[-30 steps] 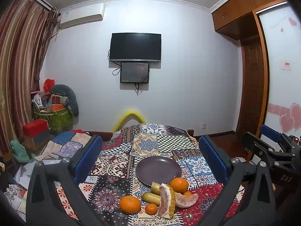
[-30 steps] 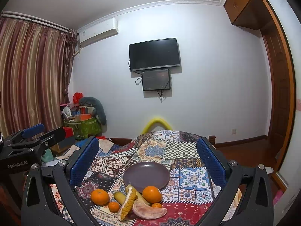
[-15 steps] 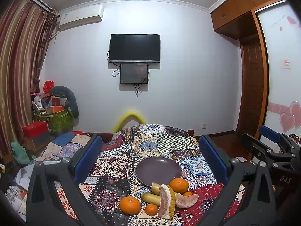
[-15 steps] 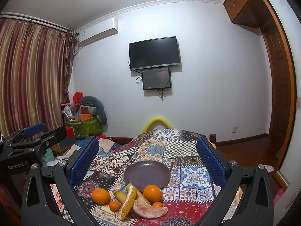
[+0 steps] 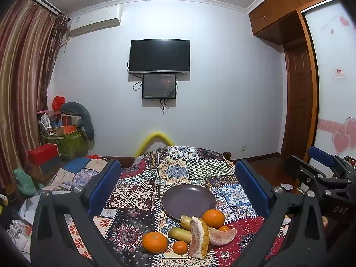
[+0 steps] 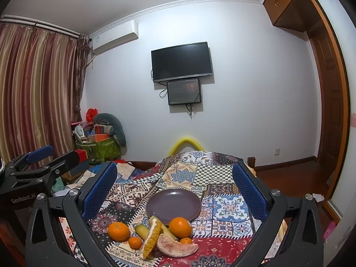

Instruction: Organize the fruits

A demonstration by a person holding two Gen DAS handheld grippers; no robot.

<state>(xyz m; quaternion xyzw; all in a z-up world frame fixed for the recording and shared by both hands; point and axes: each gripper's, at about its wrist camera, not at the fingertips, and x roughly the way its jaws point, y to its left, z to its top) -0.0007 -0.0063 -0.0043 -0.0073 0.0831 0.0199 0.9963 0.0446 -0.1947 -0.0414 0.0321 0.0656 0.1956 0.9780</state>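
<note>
Fruits (image 5: 191, 235) beside plate (image 6: 173, 204); both hand-held grippers (image 5: 178, 191) (image 6: 174, 189) wide open, empty.

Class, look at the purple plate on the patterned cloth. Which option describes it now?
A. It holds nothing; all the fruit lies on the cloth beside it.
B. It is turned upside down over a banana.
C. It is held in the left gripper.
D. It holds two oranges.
A: the purple plate shows a bare surface, while the oranges, pomelo pieces and the rest sit on the cloth at its near edge.
</note>
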